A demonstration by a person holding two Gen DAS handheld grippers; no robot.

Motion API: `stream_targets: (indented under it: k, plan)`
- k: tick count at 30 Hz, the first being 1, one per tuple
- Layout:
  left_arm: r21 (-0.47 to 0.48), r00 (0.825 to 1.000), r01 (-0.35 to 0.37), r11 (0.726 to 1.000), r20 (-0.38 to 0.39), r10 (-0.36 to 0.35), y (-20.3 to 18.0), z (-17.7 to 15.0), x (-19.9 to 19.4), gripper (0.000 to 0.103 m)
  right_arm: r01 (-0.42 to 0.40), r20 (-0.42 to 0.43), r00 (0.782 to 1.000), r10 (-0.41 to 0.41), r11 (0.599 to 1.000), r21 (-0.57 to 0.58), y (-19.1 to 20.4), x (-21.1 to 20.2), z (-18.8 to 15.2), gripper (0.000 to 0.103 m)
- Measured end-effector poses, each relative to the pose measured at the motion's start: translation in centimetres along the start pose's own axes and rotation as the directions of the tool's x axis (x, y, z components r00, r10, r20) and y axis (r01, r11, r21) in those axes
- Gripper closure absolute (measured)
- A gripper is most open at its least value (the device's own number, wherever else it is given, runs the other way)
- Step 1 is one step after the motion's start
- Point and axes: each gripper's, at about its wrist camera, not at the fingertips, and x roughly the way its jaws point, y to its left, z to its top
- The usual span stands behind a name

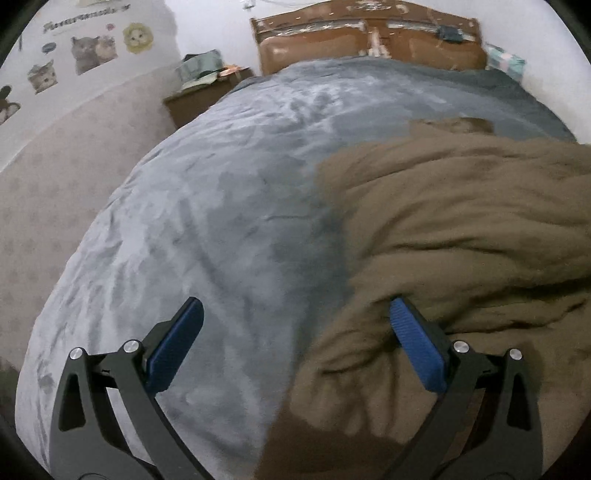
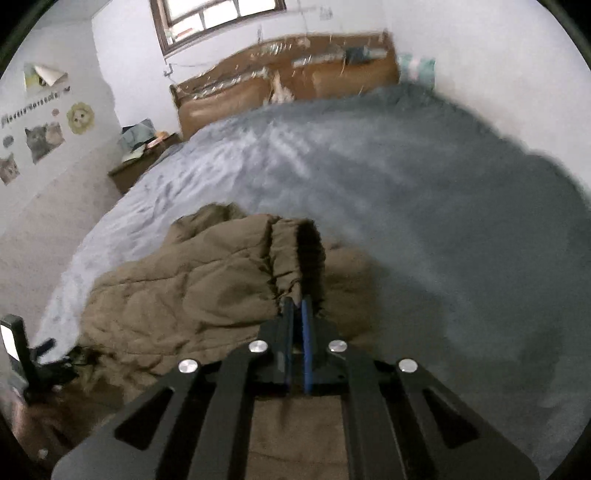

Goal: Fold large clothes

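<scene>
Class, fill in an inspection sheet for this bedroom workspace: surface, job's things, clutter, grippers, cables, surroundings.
Surface: bed under a rumpled grey-blue cover.
Job's things: brown padded coat, crumpled on the bed.
Clutter: piled nightstand.
Grippers: left gripper open, one pad at the coat's edge; right gripper shut on the coat's cuff.
Cables: nothing seen for certain.
Surroundings: worn wooden headboard, cat stickers on the wall, window.

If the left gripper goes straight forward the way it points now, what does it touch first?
Probably the grey bed cover, near the edge of the brown jacket; the left gripper is open, and depth is unclear.
</scene>
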Motion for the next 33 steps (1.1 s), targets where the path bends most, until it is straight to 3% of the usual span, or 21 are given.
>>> stream_targets:
  k: [2,5,8,10,13,14,15,17,19,23,26,29,33]
  plan:
    - [-0.01,1.0,0.002,1.0,-0.014,-0.002,0.3,-0.3,0.4,0.003,0.037,0.001,0.999,-0.037,0.999,-0.001,-0.6,0.1,-0.3,0.099]
    - [-0.002,1.0,-0.005,1.0,-0.03,0.005,0.5,-0.4,0.5,0.005,0.098,-0.099,0.99,-0.101,0.994,-0.04,-0.7,3.2,-1.7,0.096]
    - [-0.051,0.998,0.058,0.997,-0.015,-0.059,1.7,0.5,-0.6,0.009,0.19,-0.186,0.96,-0.208,0.976,-0.11,-0.6,5.9,-3.9,0.079]
    - [-0.085,0.996,0.086,0.993,0.03,-0.083,2.3,1.4,-2.1,0.008,0.234,-0.139,0.959,-0.247,0.967,-0.105,-0.7,4.6,-3.3,0.033]
    - [-0.118,0.987,0.144,0.983,0.086,-0.135,1.9,3.0,-4.3,0.006,0.274,0.03,0.962,-0.272,0.959,-0.068,0.1,1.0,-0.7,0.01]
    - [-0.12,0.985,0.156,0.98,0.099,-0.144,1.2,3.6,-4.7,0.005,0.253,0.076,0.966,-0.249,0.966,-0.059,0.7,-0.1,-0.2,0.006]
    - [-0.127,0.982,0.165,0.978,0.11,-0.152,0.5,4.2,-4.9,0.004,0.181,0.125,0.977,-0.174,0.983,-0.044,1.7,-0.7,0.6,0.002]
    - [-0.147,0.976,0.198,0.969,0.122,-0.181,-0.8,5.3,-4.3,0.004,0.025,0.102,0.995,-0.021,0.999,-0.042,3.4,0.3,1.2,0.002]
    - [-0.156,0.976,0.207,0.966,0.104,-0.192,-2.5,5.7,-2.7,0.003,-0.033,0.025,0.999,0.035,0.997,-0.063,5.5,3.1,0.9,0.002]
    - [-0.1,0.989,0.147,0.984,0.013,-0.147,-5.3,4.8,2.4,0.003,0.036,-0.09,0.995,-0.046,0.993,-0.111,7.0,8.7,-1.2,0.002]
    - [-0.13,0.984,0.171,0.977,-0.021,-0.175,-4.7,3.1,5.5,0.003,0.066,-0.125,0.989,-0.082,0.99,-0.124,5.8,12.0,-2.9,0.002]
    - [-0.175,0.97,0.23,0.957,-0.038,-0.24,-4.0,1.2,7.9,0.003,0.053,-0.102,0.992,-0.07,0.985,-0.163,5.7,14.1,-4.7,0.002]
    - [-0.171,0.975,0.213,0.962,-0.019,-0.219,-4.8,-0.1,9.6,0.003,0.084,-0.094,0.99,-0.103,0.979,-0.185,6.6,15.1,-5.2,0.001]
